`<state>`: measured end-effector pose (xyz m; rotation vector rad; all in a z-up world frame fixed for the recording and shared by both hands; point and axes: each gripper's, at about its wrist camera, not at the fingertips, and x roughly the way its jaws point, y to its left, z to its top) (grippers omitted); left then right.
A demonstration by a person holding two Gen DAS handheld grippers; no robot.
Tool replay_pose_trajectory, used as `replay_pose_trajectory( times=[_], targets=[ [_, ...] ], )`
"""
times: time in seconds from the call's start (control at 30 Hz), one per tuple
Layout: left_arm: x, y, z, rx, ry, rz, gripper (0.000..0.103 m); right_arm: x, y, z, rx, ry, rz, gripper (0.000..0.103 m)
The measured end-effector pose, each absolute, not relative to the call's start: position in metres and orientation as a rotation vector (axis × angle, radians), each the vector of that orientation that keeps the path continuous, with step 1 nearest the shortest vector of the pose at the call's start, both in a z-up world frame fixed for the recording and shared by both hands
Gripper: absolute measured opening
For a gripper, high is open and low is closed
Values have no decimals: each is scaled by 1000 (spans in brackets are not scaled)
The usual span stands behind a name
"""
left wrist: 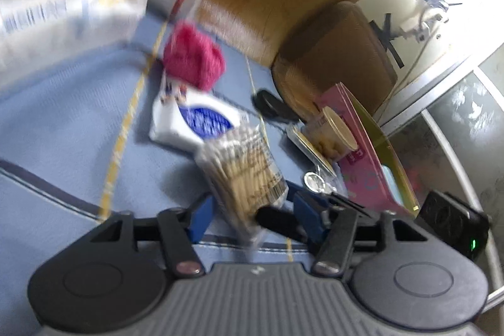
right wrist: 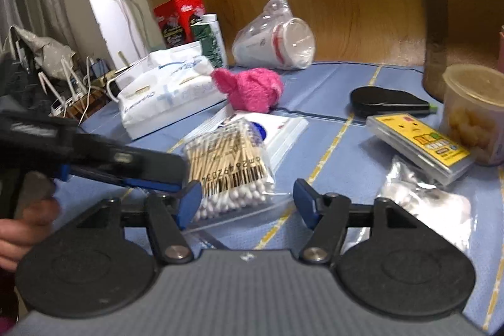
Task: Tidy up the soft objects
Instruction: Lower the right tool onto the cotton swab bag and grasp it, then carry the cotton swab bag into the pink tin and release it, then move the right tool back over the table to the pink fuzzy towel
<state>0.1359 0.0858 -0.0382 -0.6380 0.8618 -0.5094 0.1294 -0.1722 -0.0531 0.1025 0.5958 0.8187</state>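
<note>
Cotton-swab bag (right wrist: 231,167), clear plastic with a barcode, packed with wooden-stemmed swabs; on the blue tablecloth (right wrist: 330,77) in the right wrist view, partly over a white pouch with a blue oval (right wrist: 277,128). Left gripper (left wrist: 249,210) spread wide around the bag's near end in its own blurred view, contact impossible to judge. Right gripper (right wrist: 247,199) wide too, holding nothing. Second clear bag of cotton balls (right wrist: 422,203) just right, partly hidden behind that gripper. Further back: yellow card case (right wrist: 419,144), tub of pale snacks (right wrist: 472,115) cut off at the edge, pink plush toy (right wrist: 252,88), white tissue pack (right wrist: 167,93), bagged stack of paper cups (right wrist: 277,43) on its side.
</note>
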Motion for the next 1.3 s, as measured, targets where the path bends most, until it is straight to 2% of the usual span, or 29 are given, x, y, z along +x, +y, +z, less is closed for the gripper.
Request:
replay_pose_trajectory(
  times=[0.03,0.13,0.33,0.67,0.73,0.8,0.87,0.9,0.97,1.07,1.3],
  targets=[
    [135,83,-40,-642,866,-505,40,126,-171,-53,91,596,848,46],
    [128,70,-31,-556,847,-491,35,106,-168,-50,40,545,844,42],
    [130,30,8,-466,794,-586,35,77,-204,-28,56,393,744,40],
    [165,-132,66,-201,703,-801,36,66,-324,-1,147,213,392,40],
    [168,-160,68,-170,701,-820,42,68,-347,-2,188,214,340,40],
    [165,-177,66,-163,707,-840,47,72,-362,-5,202,221,262,41],
    [159,-183,63,-159,713,-852,48,79,-374,-12,215,247,166,49],
    [154,-180,62,-157,709,-849,49,81,-379,-16,226,254,121,49],
    [148,-174,60,-159,699,-831,51,82,-386,-23,249,253,69,63],
    [145,-158,60,-190,712,-817,51,81,-388,-25,282,209,31,74],
    [127,-107,67,-243,658,-779,51,60,-373,-17,276,113,26,74]
  ],
)
